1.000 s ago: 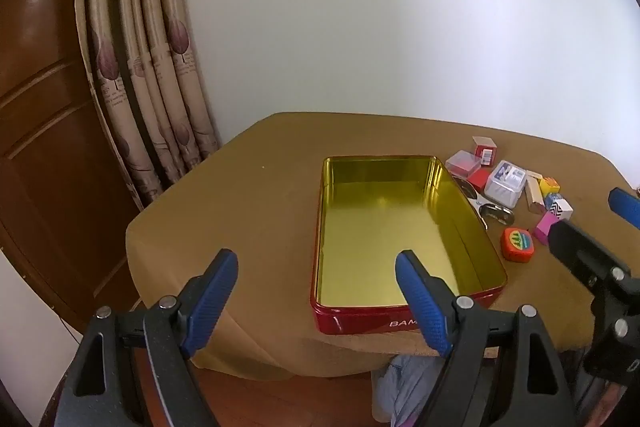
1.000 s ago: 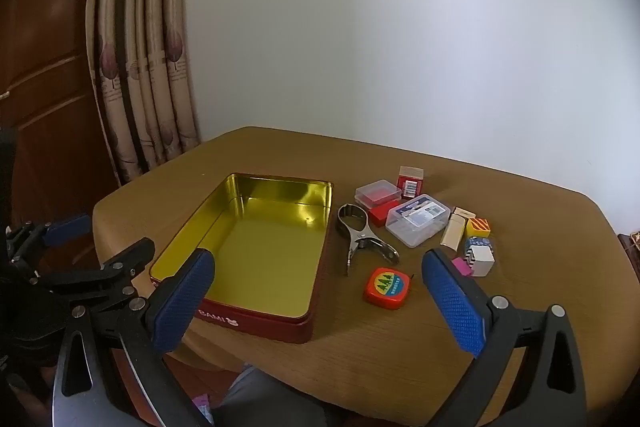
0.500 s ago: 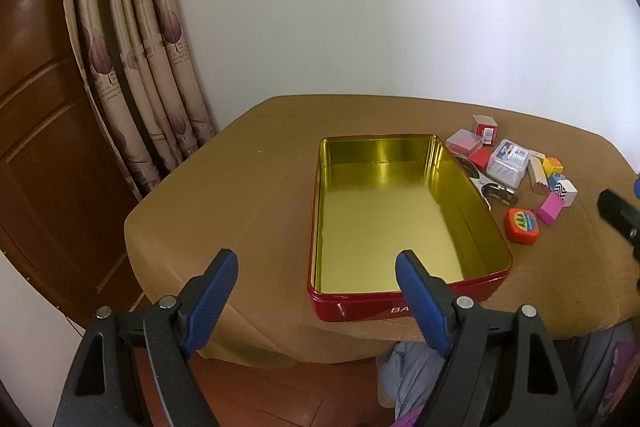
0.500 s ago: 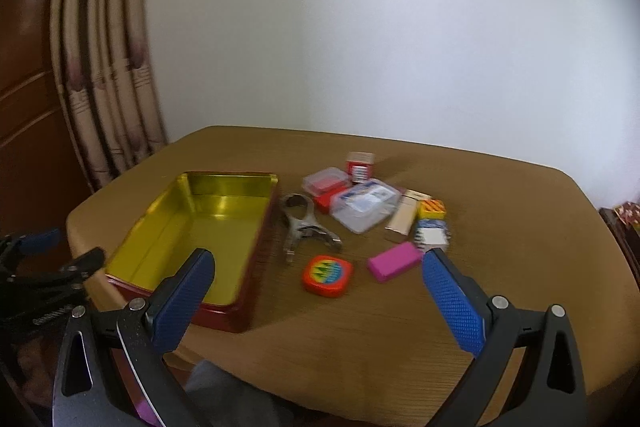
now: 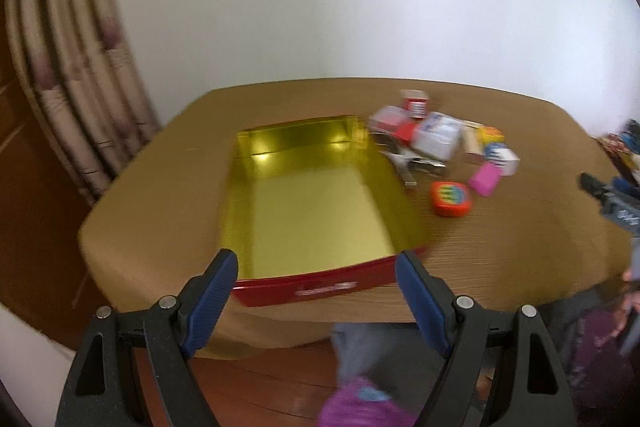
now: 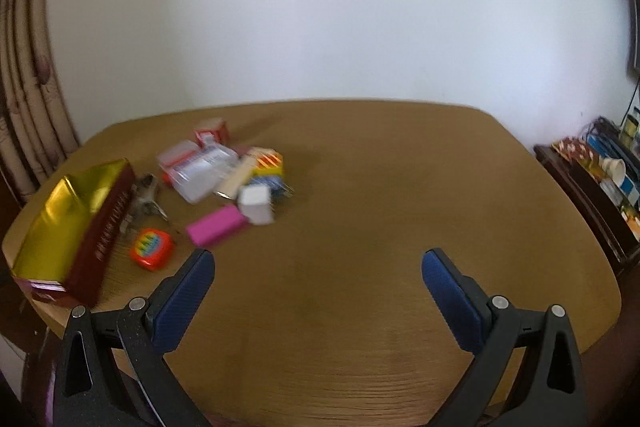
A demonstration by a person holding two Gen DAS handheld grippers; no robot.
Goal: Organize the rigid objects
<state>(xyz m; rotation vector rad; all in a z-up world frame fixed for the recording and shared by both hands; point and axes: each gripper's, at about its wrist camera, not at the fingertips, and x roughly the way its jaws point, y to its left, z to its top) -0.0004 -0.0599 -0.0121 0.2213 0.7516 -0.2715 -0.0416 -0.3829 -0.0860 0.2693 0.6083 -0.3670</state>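
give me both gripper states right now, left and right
Left gripper: open, holding nothing, in front of the red tin.
Right gripper: open, holding nothing, over bare table.

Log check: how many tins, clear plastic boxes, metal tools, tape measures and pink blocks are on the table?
Red tin: 1
Clear plastic boxes: 2
Metal tool: 1
Orange tape measure: 1
Pink block: 1
Total: 6

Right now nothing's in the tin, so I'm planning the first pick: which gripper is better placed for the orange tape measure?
Probably right: the right gripper, open, sits nearer the orange tape measure; the left gripper faces the tin.
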